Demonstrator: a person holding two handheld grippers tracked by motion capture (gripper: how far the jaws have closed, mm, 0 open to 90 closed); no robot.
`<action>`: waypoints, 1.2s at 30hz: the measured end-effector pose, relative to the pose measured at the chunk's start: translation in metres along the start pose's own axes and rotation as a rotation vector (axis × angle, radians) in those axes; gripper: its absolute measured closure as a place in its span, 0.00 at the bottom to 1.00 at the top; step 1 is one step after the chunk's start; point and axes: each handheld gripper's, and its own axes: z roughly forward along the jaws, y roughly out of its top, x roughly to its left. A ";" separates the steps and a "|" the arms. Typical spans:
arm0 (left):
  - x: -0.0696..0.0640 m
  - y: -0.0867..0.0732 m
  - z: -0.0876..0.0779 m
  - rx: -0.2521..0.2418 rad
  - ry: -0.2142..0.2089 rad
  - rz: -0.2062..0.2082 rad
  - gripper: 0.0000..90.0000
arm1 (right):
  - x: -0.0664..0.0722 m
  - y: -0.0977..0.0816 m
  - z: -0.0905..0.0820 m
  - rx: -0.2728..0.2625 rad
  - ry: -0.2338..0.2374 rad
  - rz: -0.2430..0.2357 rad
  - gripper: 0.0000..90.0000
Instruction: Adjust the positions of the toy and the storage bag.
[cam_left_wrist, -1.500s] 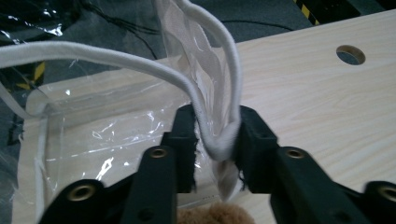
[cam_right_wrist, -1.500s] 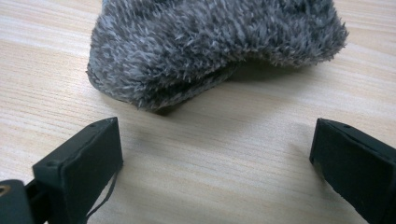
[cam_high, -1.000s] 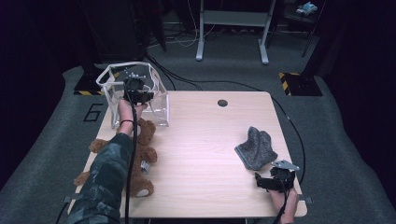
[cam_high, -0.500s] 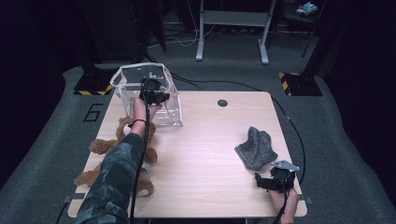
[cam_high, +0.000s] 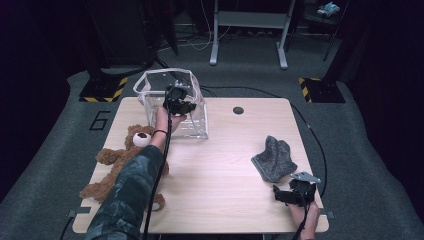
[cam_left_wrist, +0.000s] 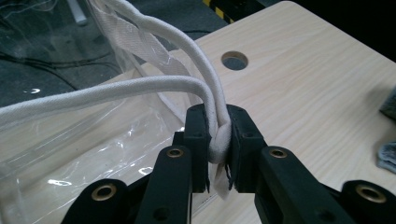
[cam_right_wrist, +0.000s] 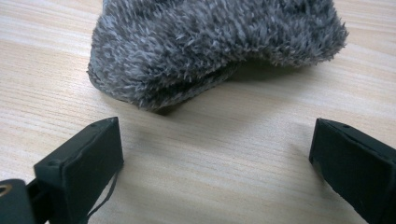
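Bag cord (cam_left_wrist: 219, 140) between left jaws

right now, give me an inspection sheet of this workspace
surface: wooden table with a round hole near its far edge
job's things: clear bag at the far left; its white handle is pinched in the left gripper
clutter: teddy bear at the left edge, grey hat at the right
grippers: left gripper shut on the handle; right gripper open, short of the hat
cables: one trails from each gripper
surroundings: grey floor, dark room, metal stand behind
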 end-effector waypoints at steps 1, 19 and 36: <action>-0.003 0.001 0.000 0.003 -0.004 0.006 0.88 | 0.000 0.000 0.000 0.000 -0.001 0.001 0.02; 0.014 0.004 -0.039 -0.054 0.042 -0.065 0.37 | 0.000 0.000 0.000 0.000 -0.001 0.002 0.02; 0.081 -0.026 -0.065 -0.031 0.301 -0.241 0.37 | 0.000 0.000 0.000 -0.001 -0.001 0.002 0.02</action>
